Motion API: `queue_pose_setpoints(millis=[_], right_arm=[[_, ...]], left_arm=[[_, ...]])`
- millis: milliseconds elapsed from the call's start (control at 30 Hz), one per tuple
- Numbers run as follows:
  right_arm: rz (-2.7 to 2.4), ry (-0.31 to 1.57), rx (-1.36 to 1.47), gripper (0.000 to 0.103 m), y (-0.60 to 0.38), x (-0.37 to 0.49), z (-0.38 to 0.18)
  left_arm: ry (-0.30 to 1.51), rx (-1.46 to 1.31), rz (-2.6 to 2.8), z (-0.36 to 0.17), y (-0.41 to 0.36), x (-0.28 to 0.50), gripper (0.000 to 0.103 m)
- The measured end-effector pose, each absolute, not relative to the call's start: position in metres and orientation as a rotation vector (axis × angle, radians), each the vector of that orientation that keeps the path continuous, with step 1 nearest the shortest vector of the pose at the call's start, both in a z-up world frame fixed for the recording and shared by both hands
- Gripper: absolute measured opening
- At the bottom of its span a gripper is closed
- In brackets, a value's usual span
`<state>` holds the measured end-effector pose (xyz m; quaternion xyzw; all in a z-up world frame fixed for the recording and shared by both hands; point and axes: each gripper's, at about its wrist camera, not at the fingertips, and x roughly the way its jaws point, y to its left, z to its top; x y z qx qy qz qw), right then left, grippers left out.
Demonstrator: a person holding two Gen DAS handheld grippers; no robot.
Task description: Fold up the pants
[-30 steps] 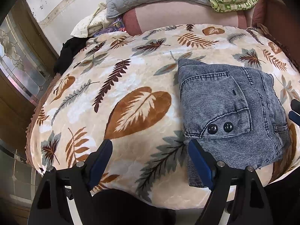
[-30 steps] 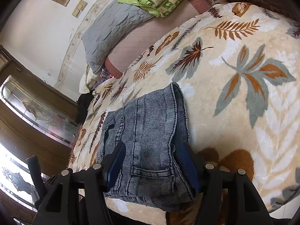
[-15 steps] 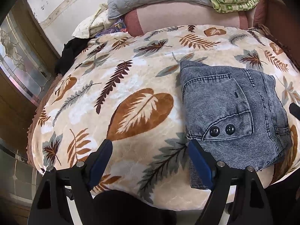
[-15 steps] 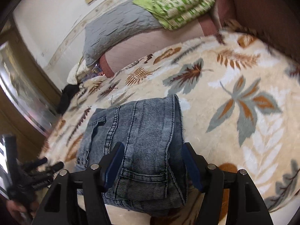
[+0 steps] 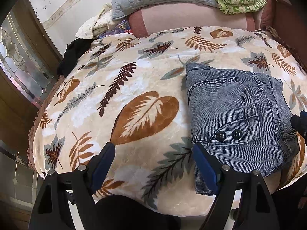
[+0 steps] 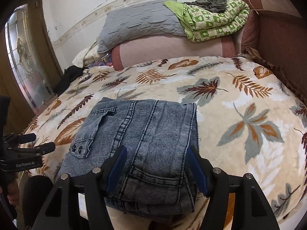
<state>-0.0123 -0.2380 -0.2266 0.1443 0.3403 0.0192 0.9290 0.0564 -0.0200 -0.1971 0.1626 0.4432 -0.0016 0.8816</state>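
Observation:
The grey-blue denim pants [image 5: 236, 118] lie folded into a compact stack near the front edge of the leaf-print blanket [image 5: 134, 88]; a pocket flap with two dark buttons faces up. They also show in the right wrist view [image 6: 145, 141]. My left gripper [image 5: 153, 161] is open and empty, to the left of the stack, its right finger beside the pants' lower left corner. My right gripper [image 6: 155, 166] is open, its fingers either side of the stack's near end, above it. The left gripper shows at the left edge of the right wrist view [image 6: 28, 143].
A pink bolster [image 6: 168, 48], a grey pillow [image 6: 142, 23] and a green patterned quilt [image 6: 213, 21] are piled at the bed's far end. Dark cloth [image 6: 67, 76] lies at the far left corner. A glass-panelled door [image 5: 21, 67] stands left; a brown bed frame [image 6: 278, 38] runs along the right.
The right gripper has swung from a tilted view to level and pulled back slightly from the pants. The left gripper has barely moved. The pants stay still.

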Motion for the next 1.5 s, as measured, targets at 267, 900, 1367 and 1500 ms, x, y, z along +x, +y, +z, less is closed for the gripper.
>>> queue_pose_setpoints(millis=[267, 900, 1367, 1500], right_arm=[[0.04, 0.696, 0.287, 0.069, -0.236, -0.013, -0.226], [0.044, 0.702, 0.265, 0.069, -0.232, -0.012, -0.226], [0.046, 0.704, 0.259, 0.069, -0.231, -0.011, -0.226], [0.047, 0.705, 0.259, 0.069, -0.231, -0.011, -0.226]], left_arm=[[0.925, 0.341, -0.005, -0.199, -0.021, 0.056, 0.083], [0.93, 0.341, -0.005, -0.204, -0.023, 0.055, 0.083], [0.936, 0.343, -0.004, -0.207, -0.023, 0.056, 0.083], [0.936, 0.342, -0.005, -0.207, -0.023, 0.056, 0.083]])
